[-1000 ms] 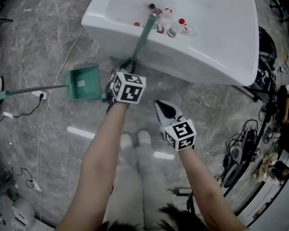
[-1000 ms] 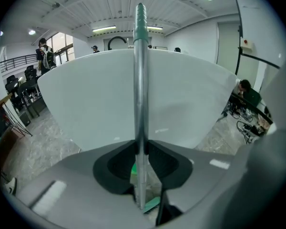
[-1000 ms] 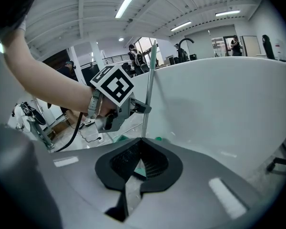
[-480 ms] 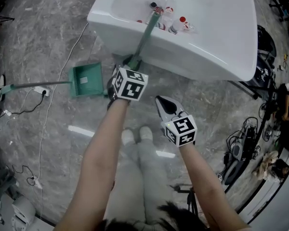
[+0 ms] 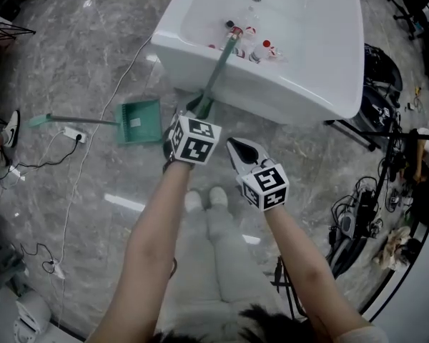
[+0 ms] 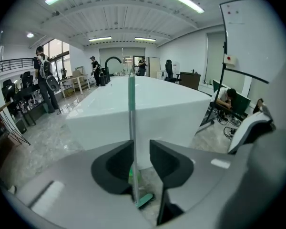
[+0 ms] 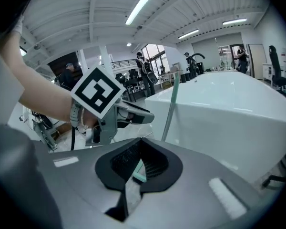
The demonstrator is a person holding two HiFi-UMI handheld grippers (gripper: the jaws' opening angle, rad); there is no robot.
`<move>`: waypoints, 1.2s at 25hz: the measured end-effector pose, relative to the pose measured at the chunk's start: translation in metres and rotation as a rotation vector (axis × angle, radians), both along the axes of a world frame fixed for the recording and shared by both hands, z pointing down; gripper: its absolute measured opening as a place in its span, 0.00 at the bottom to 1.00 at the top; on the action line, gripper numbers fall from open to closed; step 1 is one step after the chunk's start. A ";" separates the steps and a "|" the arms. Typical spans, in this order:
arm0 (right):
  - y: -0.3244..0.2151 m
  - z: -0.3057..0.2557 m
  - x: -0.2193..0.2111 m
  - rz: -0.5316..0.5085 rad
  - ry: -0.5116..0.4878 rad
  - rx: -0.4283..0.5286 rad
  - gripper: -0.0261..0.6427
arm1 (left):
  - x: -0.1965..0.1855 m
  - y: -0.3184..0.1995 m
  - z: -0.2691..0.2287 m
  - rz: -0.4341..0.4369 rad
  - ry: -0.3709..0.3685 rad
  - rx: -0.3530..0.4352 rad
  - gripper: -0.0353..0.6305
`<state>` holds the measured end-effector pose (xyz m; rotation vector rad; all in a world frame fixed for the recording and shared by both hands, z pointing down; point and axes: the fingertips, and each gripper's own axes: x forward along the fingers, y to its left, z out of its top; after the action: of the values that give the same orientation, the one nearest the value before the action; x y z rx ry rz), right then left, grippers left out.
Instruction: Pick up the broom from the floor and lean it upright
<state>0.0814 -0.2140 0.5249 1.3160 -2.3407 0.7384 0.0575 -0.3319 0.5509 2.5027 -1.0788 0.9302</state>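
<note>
The green broom's handle (image 5: 218,66) leans upright against the edge of the white table (image 5: 307,84), and its head (image 5: 198,106) rests on the floor. My left gripper (image 5: 188,120) hovers just above the broom head. In the left gripper view the handle (image 6: 131,109) stands farther off, seen in the gap beside the left pad; the jaws (image 6: 141,149) are closing and no pad presses on it. My right gripper (image 5: 236,147) hangs to the right of the broom, shut and empty. The right gripper view shows the handle (image 7: 170,109) ahead of its closed tips (image 7: 139,144).
A green dustpan (image 5: 139,122) with a long handle lies on the marble floor to the left. Small bottles (image 5: 254,45) stand on the table by the broom's tip. White cables (image 5: 71,163) cross the floor at left. Chairs and gear crowd the right side (image 5: 365,213).
Both grippers have risen away from the floor and come closer to the camera. The broom stays leaning on the table, untouched.
</note>
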 end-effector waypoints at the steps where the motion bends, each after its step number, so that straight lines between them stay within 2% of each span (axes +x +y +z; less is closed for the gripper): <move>1: -0.001 -0.010 -0.001 0.004 -0.003 0.009 0.04 | -0.002 0.005 -0.011 0.001 0.005 0.010 0.20; 7: -0.019 -0.087 -0.005 -0.008 -0.008 0.131 0.04 | -0.010 0.031 -0.087 0.070 -0.008 0.145 0.11; 15: -0.012 -0.183 -0.021 -0.069 -0.028 0.265 0.04 | -0.024 0.063 -0.179 0.027 0.027 0.258 0.05; 18: -0.006 -0.210 -0.027 -0.095 -0.039 0.299 0.04 | -0.021 0.073 -0.203 0.009 0.058 0.276 0.05; 23: -0.007 -0.257 -0.025 -0.097 -0.065 0.360 0.04 | -0.009 0.084 -0.251 -0.010 0.152 0.328 0.05; 30: -0.005 -0.325 -0.032 -0.173 -0.026 0.482 0.04 | -0.016 0.088 -0.330 0.000 0.225 0.410 0.05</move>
<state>0.0492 -0.2187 0.2002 1.2554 -2.7174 0.1382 0.0413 -0.2435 0.2208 2.8405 -1.2993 0.4418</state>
